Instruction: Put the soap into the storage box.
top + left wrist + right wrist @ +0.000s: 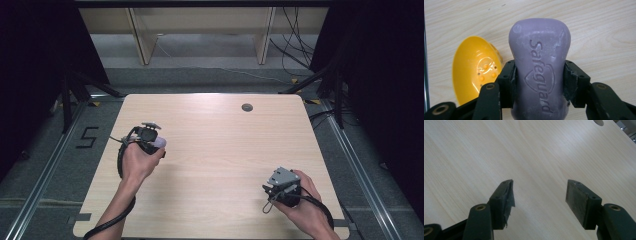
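A purple bar of soap stamped "Safeguard" stands between the jaws of my left gripper, which is shut on its sides. In the high view that left gripper is at the table's left with a bit of the purple soap showing at its tip. A yellow soap dish with small bumps and holes lies just behind and to the left of the soap in the left gripper view. My right gripper is open over bare wood, nothing between its pads; the right gripper sits near the front right.
The light wooden table has a round cable hole near its far edge, also seen as a hole from the right gripper. Dark curtains flank the table; wooden frames and cables lie on the floor beyond.
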`<state>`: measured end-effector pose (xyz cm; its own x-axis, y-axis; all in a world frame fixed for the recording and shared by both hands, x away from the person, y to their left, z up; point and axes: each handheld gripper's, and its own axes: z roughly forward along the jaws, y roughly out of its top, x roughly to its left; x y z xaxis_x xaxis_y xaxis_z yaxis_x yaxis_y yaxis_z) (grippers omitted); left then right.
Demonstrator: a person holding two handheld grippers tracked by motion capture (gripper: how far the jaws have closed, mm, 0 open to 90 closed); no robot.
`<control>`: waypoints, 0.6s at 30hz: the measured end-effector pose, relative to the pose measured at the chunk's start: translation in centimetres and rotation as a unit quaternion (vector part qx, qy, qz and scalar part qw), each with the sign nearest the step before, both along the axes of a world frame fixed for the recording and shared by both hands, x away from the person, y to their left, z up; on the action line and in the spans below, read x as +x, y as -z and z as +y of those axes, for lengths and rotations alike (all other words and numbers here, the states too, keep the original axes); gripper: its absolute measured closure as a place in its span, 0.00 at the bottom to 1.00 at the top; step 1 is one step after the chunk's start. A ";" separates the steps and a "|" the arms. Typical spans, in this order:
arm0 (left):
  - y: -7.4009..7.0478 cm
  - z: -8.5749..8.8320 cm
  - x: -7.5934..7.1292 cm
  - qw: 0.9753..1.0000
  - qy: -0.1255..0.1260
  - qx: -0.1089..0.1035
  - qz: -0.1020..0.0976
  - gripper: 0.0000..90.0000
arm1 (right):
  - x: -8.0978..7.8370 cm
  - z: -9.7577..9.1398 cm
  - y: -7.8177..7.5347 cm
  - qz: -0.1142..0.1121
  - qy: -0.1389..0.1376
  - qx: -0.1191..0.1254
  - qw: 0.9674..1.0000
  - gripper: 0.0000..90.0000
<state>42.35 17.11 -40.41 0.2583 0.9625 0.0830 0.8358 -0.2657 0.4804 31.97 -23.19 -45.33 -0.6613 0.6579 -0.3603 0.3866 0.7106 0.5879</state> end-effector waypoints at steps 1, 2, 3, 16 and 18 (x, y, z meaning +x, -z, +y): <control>0.0 0.2 0.0 1.000 -0.003 -0.002 -0.001 0.55 | 0.0 0.0 0.0 0.000 0.000 0.000 1.000 0.44; -0.1 0.3 0.0 1.000 -0.001 0.001 0.001 0.55 | 0.0 0.0 0.0 -0.001 0.000 0.000 1.000 0.44; -0.1 0.4 -0.1 1.000 -0.006 -0.003 -0.004 0.55 | 0.0 0.0 0.0 -0.001 0.000 0.000 1.000 0.44; -0.3 1.5 -0.3 1.000 -0.023 -0.008 -0.003 0.55 | 0.0 0.0 0.0 -0.004 0.000 0.001 1.000 0.44; -0.5 1.9 -0.2 1.000 -0.016 -0.006 -0.004 0.55 | 0.1 0.1 0.0 -0.004 -0.005 0.004 1.000 0.44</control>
<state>42.11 19.00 -39.96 0.2260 0.9714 0.0737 0.8398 -0.2325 0.4906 32.04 -23.12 -45.32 -0.6647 0.6546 -0.3600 0.3756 0.7094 0.5964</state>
